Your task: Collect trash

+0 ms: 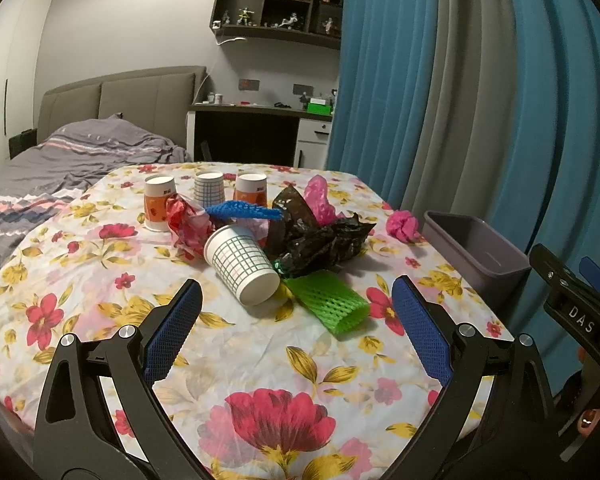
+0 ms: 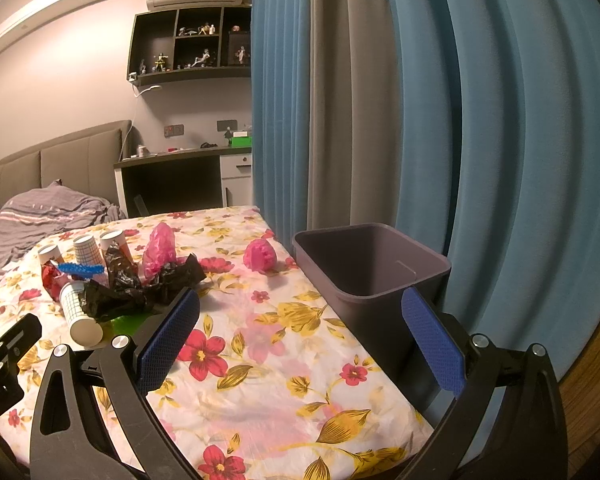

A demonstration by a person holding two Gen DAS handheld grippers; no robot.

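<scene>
Trash sits heaped mid-surface: a tipped checked paper cup (image 1: 242,270), a green foam net (image 1: 328,304) at its four o'clock, crumpled black plastic (image 1: 316,236) behind. All look light, soft and crushable; I'd pinch the cup at its rim, or the net across its middle. Left tool (image 1: 296,332) hangs spread wide, holding nothing; right tool (image 2: 300,344) likewise released. The grey bin (image 2: 370,268) waits at the surface's three o'clock edge. A pink wad (image 2: 260,256) lies near it; three upright cups (image 1: 206,192) crowd twelve o'clock.

Your trash pile (image 1: 260,236) sits mid-table (image 1: 260,360), three upright cups (image 1: 208,190) toward its far edge, the bin (image 2: 370,268) off its right edge.
</scene>
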